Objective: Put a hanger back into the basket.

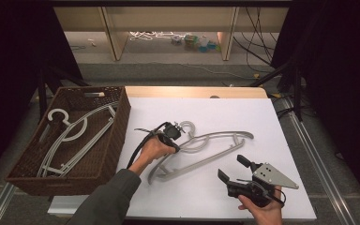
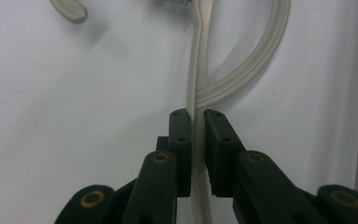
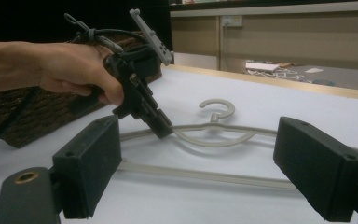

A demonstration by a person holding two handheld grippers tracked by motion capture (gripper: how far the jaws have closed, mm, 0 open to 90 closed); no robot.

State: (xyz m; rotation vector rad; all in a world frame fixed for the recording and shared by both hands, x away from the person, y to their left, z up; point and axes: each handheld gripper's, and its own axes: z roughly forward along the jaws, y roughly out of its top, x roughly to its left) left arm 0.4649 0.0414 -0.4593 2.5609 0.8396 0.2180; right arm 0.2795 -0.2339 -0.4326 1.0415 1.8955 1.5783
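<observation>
A pale grey plastic hanger (image 1: pixel 215 139) lies flat on the white table top, its hook (image 1: pixel 186 126) toward the basket. My left gripper (image 1: pixel 174 139) points down at it just below the hook. In the left gripper view the left gripper (image 2: pixel 197 116) is shut on the hanger's thin arm (image 2: pixel 196 65), both pads pressed against it. My right gripper (image 1: pixel 233 168) is held near the table's front right edge, open, with nothing between its pads. In the right gripper view the right gripper (image 3: pixel 198 140) faces the hanger (image 3: pixel 205 175) and the left gripper (image 3: pixel 163 130) from a short distance.
A brown wicker basket (image 1: pixel 119 122) stands at the table's left edge with grey hangers (image 1: pixel 70 136) lying inside. The white table top (image 1: pixel 262 117) extends bare to the right and back. Shelving and cables lie on the floor beyond the table.
</observation>
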